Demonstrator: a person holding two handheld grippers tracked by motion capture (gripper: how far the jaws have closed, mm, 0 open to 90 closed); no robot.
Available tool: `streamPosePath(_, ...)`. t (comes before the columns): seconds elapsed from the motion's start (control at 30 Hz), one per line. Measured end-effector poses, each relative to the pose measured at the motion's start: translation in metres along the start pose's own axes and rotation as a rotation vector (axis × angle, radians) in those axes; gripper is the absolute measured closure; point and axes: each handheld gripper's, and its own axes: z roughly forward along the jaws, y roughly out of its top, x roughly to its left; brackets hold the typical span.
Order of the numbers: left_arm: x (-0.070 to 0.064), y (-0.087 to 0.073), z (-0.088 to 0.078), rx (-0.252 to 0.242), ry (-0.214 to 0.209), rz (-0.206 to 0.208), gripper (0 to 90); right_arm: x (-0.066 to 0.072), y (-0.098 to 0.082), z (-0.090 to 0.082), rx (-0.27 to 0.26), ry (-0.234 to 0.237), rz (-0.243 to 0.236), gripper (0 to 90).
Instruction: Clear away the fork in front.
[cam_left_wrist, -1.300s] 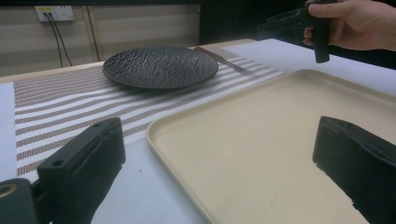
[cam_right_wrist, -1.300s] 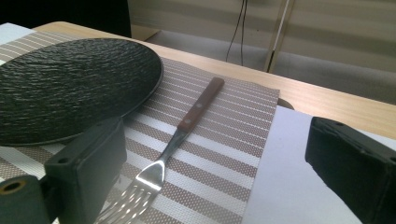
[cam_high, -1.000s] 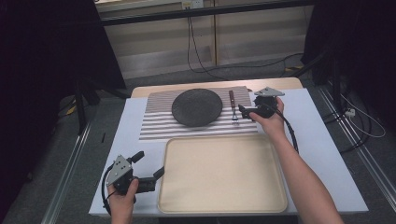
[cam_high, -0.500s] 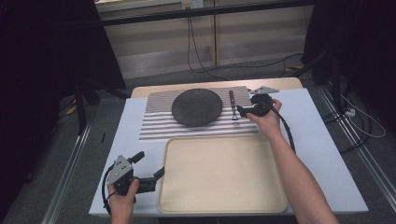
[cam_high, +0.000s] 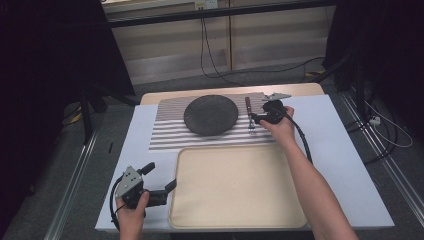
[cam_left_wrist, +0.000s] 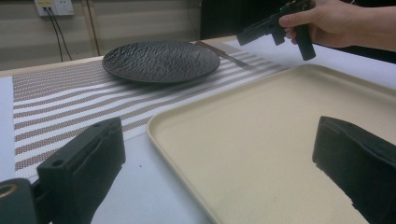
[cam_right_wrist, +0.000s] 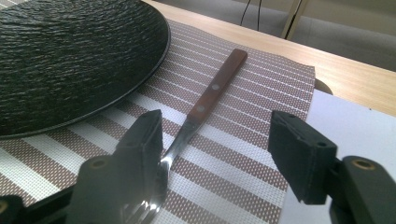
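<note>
lying flat on the striped mat (cam_right_wrist: 243, 135), a wooden-handled fork (cam_right_wrist: 205, 105) sits between the right gripper (cam_right_wrist: 219, 154)'s spread, empty fingers.

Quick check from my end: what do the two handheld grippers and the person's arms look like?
Both grippers are black with blocky black jaws. The left gripper carries a grey three-cornered plate and a black cable looping beneath it. The right gripper has the same grey plate and a black cable trailing along the forearm. Both forearms are bare, with no sleeves visible.
</note>
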Motion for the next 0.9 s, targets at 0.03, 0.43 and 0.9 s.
streamPosePath(0.03,0.000,0.000,0.000,0.001,0.001,-0.001,2.6,0.000,0.000,0.001,0.005,0.005,-0.001,39.7)
streamPosePath(0.43,0.001,-0.001,0.002,0.011,-0.001,0.003,2.6,0.004,0.007,0.020,0.066,0.015,-0.012,53.4)
streamPosePath(0.9,0.001,-0.003,0.002,0.014,0.004,-0.002,2.6,0.002,0.007,0.045,0.096,0.012,0.032,58.8)
